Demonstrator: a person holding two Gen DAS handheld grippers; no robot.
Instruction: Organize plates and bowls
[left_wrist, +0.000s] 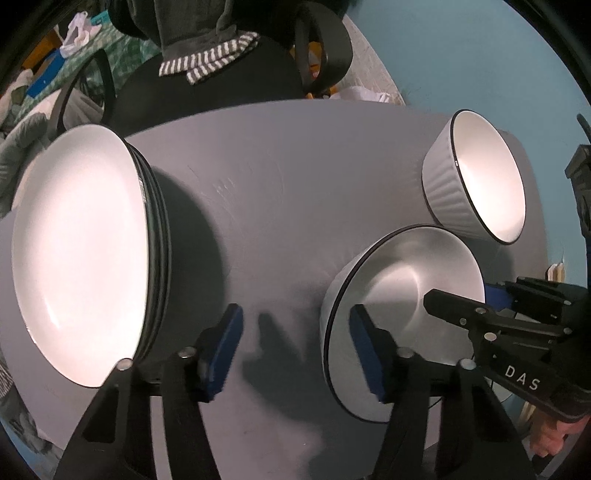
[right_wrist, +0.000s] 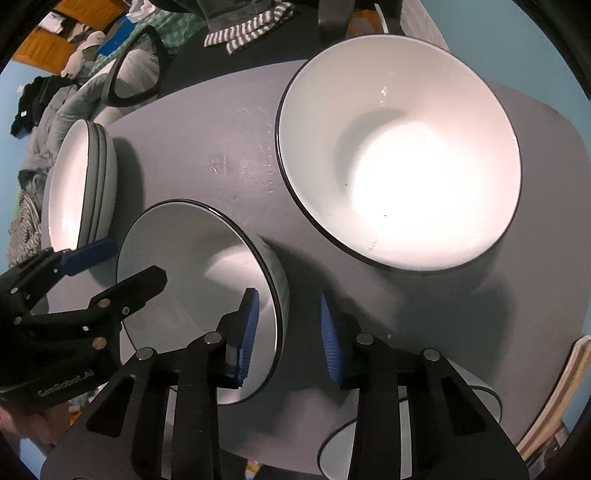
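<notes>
Count on the grey table (left_wrist: 280, 192): one plate stack (left_wrist: 85, 251) at far left, three plates by the rims, plus three bowls: ribbed bowl (right_wrist: 399, 151) far right, near bowl (right_wrist: 199, 291) mid-table, third bowl (right_wrist: 484, 395) cut off behind the right gripper. Left gripper (left_wrist: 295, 354) is spread wide, empty, between stack and near bowl. Right gripper (right_wrist: 288, 336) is parted, straddling the near bowl's right rim; contact hard to judge.
</notes>
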